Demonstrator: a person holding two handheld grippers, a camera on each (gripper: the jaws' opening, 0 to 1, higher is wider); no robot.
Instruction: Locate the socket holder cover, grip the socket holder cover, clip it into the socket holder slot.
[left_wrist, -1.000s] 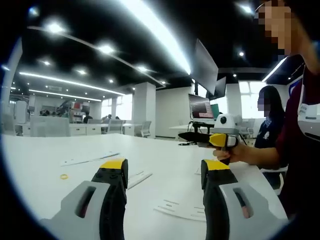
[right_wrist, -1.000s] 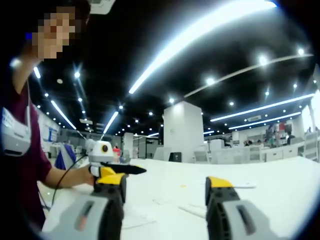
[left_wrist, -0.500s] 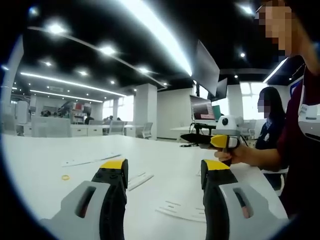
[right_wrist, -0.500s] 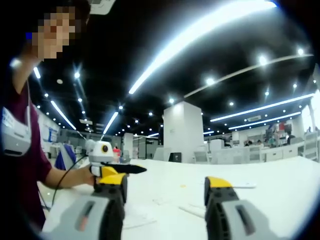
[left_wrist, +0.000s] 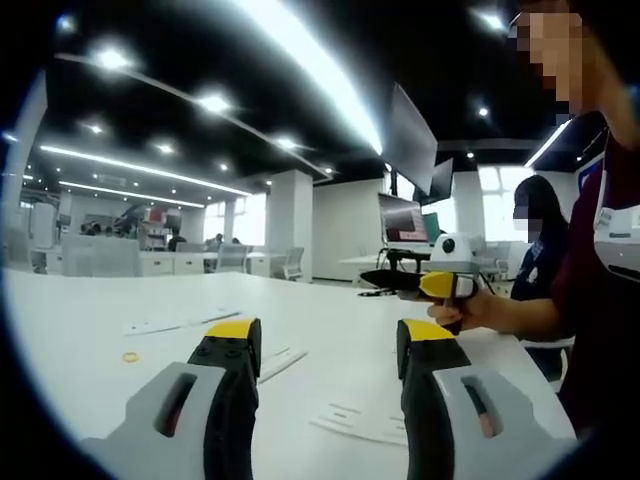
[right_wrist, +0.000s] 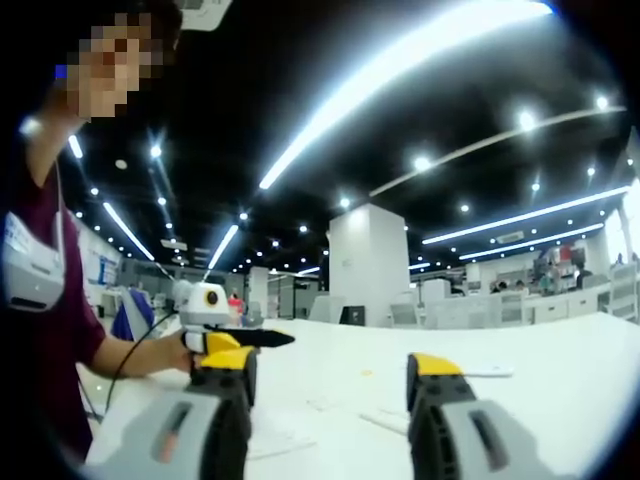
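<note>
Socket holder cover, the flat white plastic strip (left_wrist: 365, 424), is lying on the white tabletop (left_wrist: 90, 310) ahead of your left tongs (left_wrist: 325, 345); both tongs are narrowing slightly, gaping empty, nothing gripped.

White strips on my table (left_wrist: 60, 330): four, at (left_wrist: 180, 321), (left_wrist: 280, 360), (left_wrist: 365, 420) and (right_wrist: 385, 420)
Yellow rings (left_wrist: 130, 356): one
Monitors (left_wrist: 403, 218): one I counted
Other people (left_wrist: 535, 250): one
</note>
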